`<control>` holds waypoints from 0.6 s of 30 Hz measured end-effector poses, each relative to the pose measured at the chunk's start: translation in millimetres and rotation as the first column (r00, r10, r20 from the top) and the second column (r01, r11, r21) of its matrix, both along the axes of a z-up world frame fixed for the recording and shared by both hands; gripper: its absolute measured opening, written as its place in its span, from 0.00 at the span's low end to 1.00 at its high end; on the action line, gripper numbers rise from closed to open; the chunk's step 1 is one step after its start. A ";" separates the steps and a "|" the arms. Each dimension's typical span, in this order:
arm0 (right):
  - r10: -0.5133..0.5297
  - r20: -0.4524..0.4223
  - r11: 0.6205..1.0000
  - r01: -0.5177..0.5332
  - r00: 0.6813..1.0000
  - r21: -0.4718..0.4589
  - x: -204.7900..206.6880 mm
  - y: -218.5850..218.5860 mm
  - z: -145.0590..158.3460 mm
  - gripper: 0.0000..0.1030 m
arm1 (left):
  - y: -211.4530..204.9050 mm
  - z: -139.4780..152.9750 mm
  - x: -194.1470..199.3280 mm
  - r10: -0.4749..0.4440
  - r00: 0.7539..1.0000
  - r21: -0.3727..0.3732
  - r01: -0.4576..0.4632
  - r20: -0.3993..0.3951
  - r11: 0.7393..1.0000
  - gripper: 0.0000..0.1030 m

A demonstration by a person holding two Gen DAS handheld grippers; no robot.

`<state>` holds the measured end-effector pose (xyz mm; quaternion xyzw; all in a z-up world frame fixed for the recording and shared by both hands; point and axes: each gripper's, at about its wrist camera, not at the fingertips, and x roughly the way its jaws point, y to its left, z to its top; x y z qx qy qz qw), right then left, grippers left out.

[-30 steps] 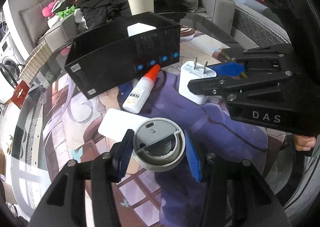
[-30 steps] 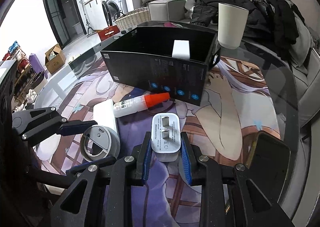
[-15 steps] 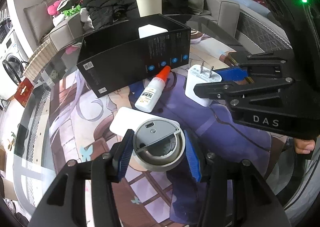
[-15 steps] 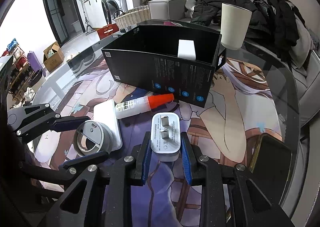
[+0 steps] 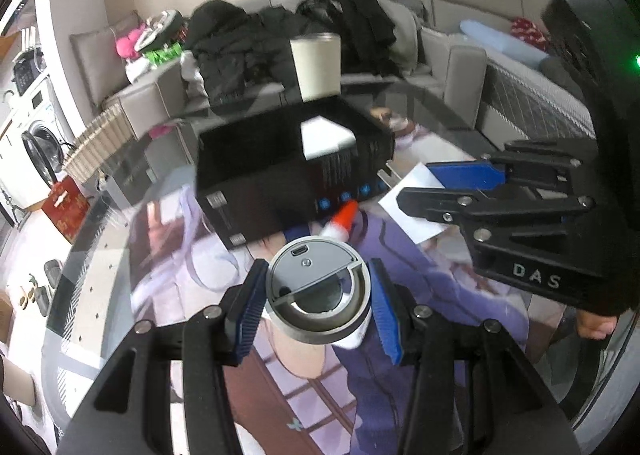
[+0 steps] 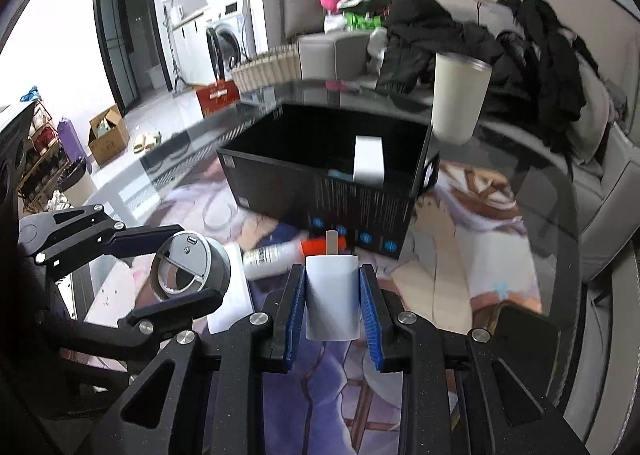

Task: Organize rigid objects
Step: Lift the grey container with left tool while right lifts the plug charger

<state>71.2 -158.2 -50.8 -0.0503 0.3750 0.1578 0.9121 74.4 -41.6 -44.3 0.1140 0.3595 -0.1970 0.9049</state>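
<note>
My left gripper (image 5: 318,309) is shut on a round grey device (image 5: 318,291) with a USB port, lifted off the mat; the same gripper (image 6: 168,275) and device (image 6: 188,269) show at the left of the right wrist view. My right gripper (image 6: 332,303) is shut on a white plug adapter (image 6: 332,299), prongs pointing away; the left wrist view shows this gripper (image 5: 436,191) and adapter (image 5: 416,203) at right. A black open box (image 6: 332,175) stands beyond, with a white block (image 6: 369,159) inside. A glue bottle with a red cap (image 6: 288,251) lies in front of the box.
A printed mat (image 6: 460,255) covers the glass table. A cream cup (image 6: 458,99) stands behind the box at right. A white flat pack (image 6: 232,303) lies under the grey device. A dark phone (image 6: 524,331) rests at the right edge. A sofa piled with dark clothes (image 6: 460,39) is behind.
Both grippers have risen with their objects off the mat and tipped up, so the box and the room behind now sit lower and closer in view.
</note>
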 end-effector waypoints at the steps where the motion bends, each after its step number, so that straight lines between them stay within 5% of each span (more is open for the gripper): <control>1: -0.001 0.025 1.000 0.001 1.000 0.006 -2.1 -0.7 4.9 0.26 | 1.9 4.6 -0.8 0.005 1.000 -0.013 -0.005 0.018 1.000 0.47; 4: -0.005 0.141 1.000 0.004 0.990 0.012 -13.6 -0.9 24.6 0.26 | 8.6 22.3 -4.9 0.021 0.996 -0.047 -0.017 0.088 0.999 0.47; 8: -0.011 0.342 1.000 0.003 0.940 0.024 -39.6 0.7 56.7 0.26 | 16.9 49.4 -16.6 0.045 0.976 -0.092 -0.026 0.212 0.995 0.47; 15: 0.013 0.586 1.000 -0.021 0.810 0.006 -86.1 7.7 97.7 0.26 | 35.2 91.6 -50.3 0.094 0.886 -0.169 -0.018 0.454 0.985 0.47; 18: 0.015 0.610 1.000 -0.028 0.792 0.011 -96.0 9.5 107.1 0.26 | 41.2 100.2 -53.9 0.101 0.868 -0.184 -0.011 0.485 0.983 0.47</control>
